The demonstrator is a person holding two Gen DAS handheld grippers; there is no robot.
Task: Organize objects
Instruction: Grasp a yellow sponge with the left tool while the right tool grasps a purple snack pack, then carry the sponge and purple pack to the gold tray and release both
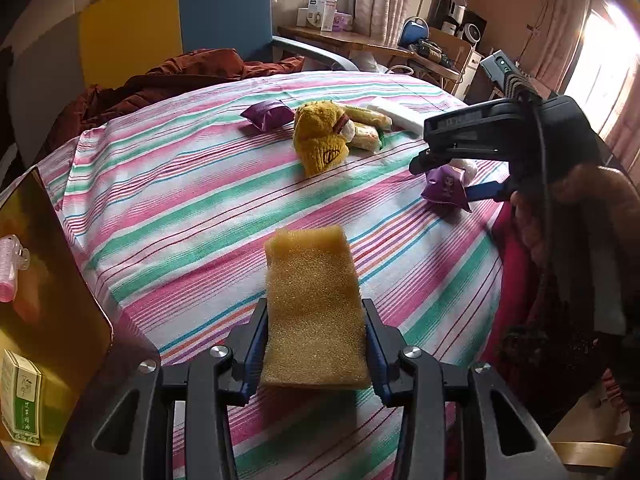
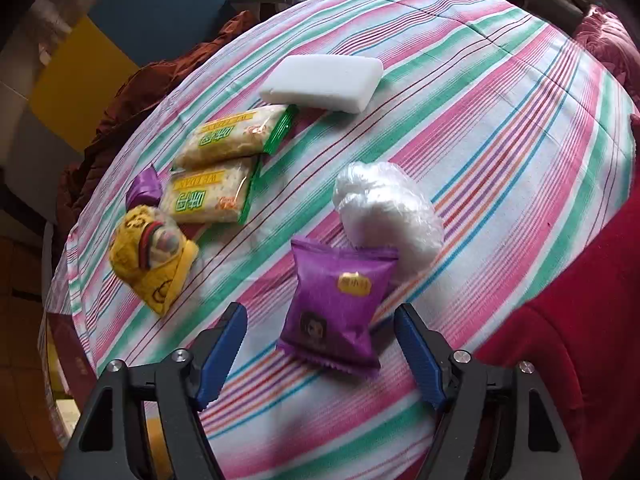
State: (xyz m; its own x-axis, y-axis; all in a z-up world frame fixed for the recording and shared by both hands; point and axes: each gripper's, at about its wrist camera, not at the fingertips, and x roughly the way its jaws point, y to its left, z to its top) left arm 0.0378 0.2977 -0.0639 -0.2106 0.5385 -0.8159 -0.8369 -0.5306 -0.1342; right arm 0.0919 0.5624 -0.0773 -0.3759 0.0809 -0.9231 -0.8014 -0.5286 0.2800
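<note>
My left gripper (image 1: 314,312) is shut on a yellow sponge (image 1: 314,304) and holds it above the striped tablecloth (image 1: 180,200). My right gripper (image 2: 320,322) is open, its fingers on either side of a purple snack packet (image 2: 340,308) that lies on the cloth; in the left wrist view the gripper (image 1: 436,176) hangs over that packet (image 1: 446,190). Behind the packet lies a crumpled clear plastic bag (image 2: 386,208). Further off lie two cracker packs (image 2: 224,168), a yellow knitted pouch (image 2: 154,260), a white sponge block (image 2: 324,82) and a second purple packet (image 1: 266,114).
A gold-coloured box (image 1: 44,292) at the left holds a small green-and-white carton (image 1: 22,396) and a pink item (image 1: 10,268). A brown quilt (image 1: 160,80) and a blue-and-yellow chair (image 1: 172,20) are behind the table. Red fabric (image 2: 568,320) lies at the right edge.
</note>
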